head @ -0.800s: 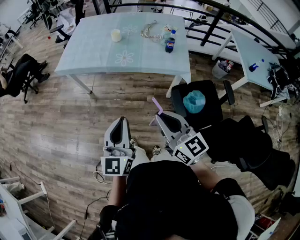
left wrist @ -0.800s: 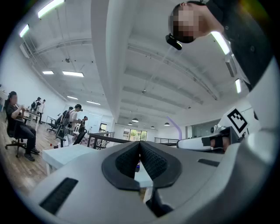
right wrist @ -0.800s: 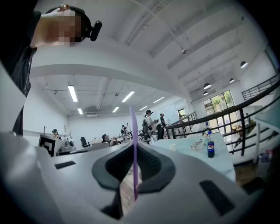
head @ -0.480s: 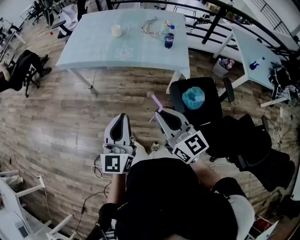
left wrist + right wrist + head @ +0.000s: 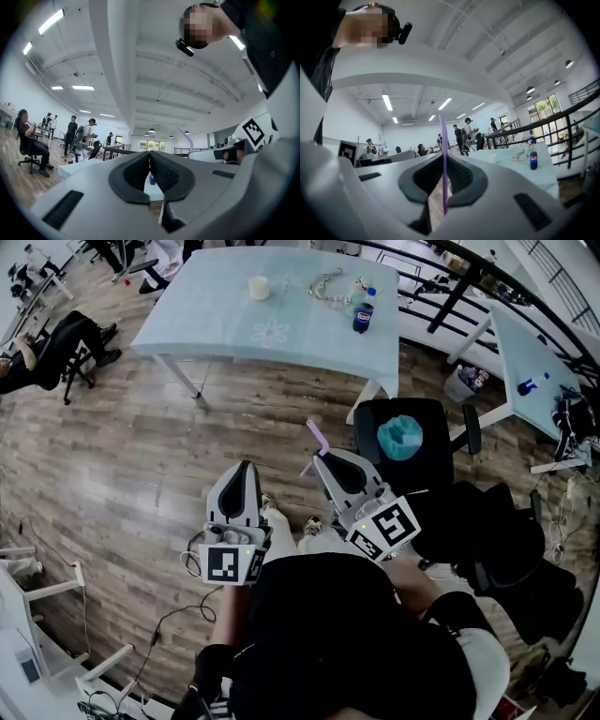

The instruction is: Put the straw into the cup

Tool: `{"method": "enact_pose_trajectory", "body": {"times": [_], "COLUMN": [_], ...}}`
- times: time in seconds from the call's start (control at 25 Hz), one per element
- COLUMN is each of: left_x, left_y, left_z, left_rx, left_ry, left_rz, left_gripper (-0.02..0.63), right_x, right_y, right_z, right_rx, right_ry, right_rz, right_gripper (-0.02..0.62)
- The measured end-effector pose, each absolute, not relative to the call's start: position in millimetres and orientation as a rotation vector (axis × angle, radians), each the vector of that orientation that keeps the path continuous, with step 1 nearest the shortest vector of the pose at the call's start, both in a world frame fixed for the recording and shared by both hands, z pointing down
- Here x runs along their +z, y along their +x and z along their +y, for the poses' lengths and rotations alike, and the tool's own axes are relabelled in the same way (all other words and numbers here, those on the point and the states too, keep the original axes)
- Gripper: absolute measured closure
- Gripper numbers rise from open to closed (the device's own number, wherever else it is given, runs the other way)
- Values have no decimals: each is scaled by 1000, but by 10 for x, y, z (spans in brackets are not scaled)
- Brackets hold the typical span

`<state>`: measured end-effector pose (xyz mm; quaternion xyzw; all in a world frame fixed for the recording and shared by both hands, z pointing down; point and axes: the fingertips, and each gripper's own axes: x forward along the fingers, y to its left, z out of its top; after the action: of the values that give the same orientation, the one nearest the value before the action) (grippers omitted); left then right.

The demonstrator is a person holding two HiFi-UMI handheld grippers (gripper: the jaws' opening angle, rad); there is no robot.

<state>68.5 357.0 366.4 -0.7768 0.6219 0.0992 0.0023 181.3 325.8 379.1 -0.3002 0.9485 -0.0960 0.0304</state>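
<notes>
A thin purple straw [image 5: 317, 437] stands upright between the jaws of my right gripper [image 5: 320, 461], which is shut on it. In the right gripper view the straw [image 5: 442, 136] rises from the closed pads of the right gripper [image 5: 443, 161]. The small pale cup [image 5: 259, 287] stands on the far light-blue table [image 5: 206, 329], well ahead of both grippers, and it also shows as the cup [image 5: 492, 159] in the right gripper view. My left gripper [image 5: 247, 469] is held beside the right one, and its pads [image 5: 149, 157] meet with nothing between them.
A cola bottle [image 5: 362, 318] and a heap of clear wrapping [image 5: 330, 287] share the table with the cup. A black office chair [image 5: 441, 465] bearing a teal object [image 5: 400, 438] stands right of the grippers. Wooden floor [image 5: 141, 456] lies between me and the table. People sit at the far left.
The table and cup have shifted right and slightly up in the head view. Both grippers keep the same stance, the straw still in the right one.
</notes>
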Motion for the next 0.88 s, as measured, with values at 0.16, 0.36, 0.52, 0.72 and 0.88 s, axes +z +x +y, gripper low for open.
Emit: {"method": "enact_pose_trajectory", "body": {"times": [0.16,0.36,0.52,0.72,0.88], "left_x": [3698,3763,3753,3893,3889], "left_y": [632,580,472,197,32], "left_z": [3521,3273,3000,2560,2161], "left_rx": [317,257,281,270,271], "left_ry": [-2446,-2488,-2508,-2556,-2588], "left_rz": [1958,1919,1892,1918,1868], "left_gripper": [592,592,592,592,592], "right_x": [3804,3820,3811,3875,3848], "right_y": [1737,1632,1493,1280,1112], "right_z": [3183,2990,2771,2329,1971], "right_rx": [-303,-289,-283,-308,-295], "right_ry": [-912,-938,-958,-1021,-1068], "right_rz": [2926,2929,2926,2932,2923], "right_gripper": [563,563,563,563,563]}}
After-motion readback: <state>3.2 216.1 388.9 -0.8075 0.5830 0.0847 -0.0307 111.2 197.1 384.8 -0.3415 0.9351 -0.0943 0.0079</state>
